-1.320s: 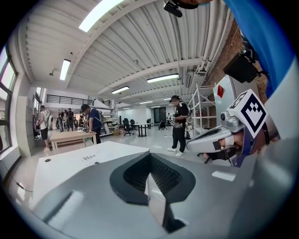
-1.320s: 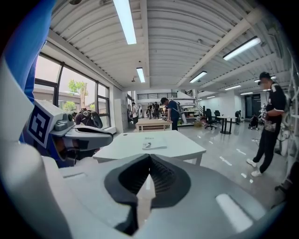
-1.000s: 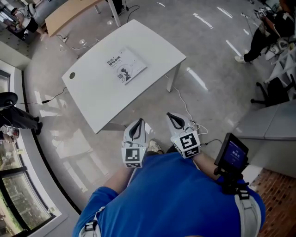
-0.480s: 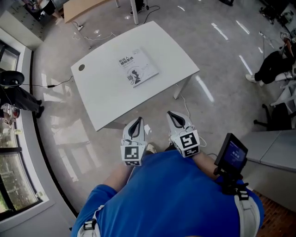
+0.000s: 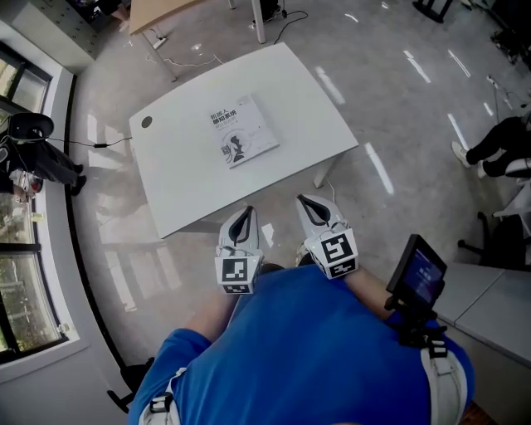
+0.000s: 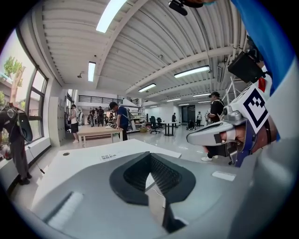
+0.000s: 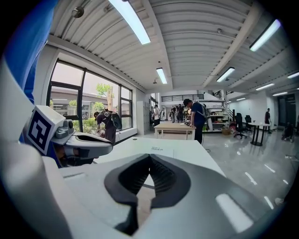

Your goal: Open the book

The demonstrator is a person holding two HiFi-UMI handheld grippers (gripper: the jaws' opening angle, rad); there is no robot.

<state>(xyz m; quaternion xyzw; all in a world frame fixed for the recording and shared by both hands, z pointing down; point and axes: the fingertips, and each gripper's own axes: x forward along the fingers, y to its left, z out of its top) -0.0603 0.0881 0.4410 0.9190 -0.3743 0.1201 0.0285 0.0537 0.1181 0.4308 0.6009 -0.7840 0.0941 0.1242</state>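
Fingers (image 6: 79,186) pressed together, left gripper (image 5: 247,214) beside right gripper (image 5: 305,202), both nearly level

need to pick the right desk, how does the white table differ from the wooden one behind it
The white rectangular table carries the closed white book; the light wooden table shows none. The white table is near, its whole top in view; the wooden table stands beyond it, cut off by the frame. Both have white legs.
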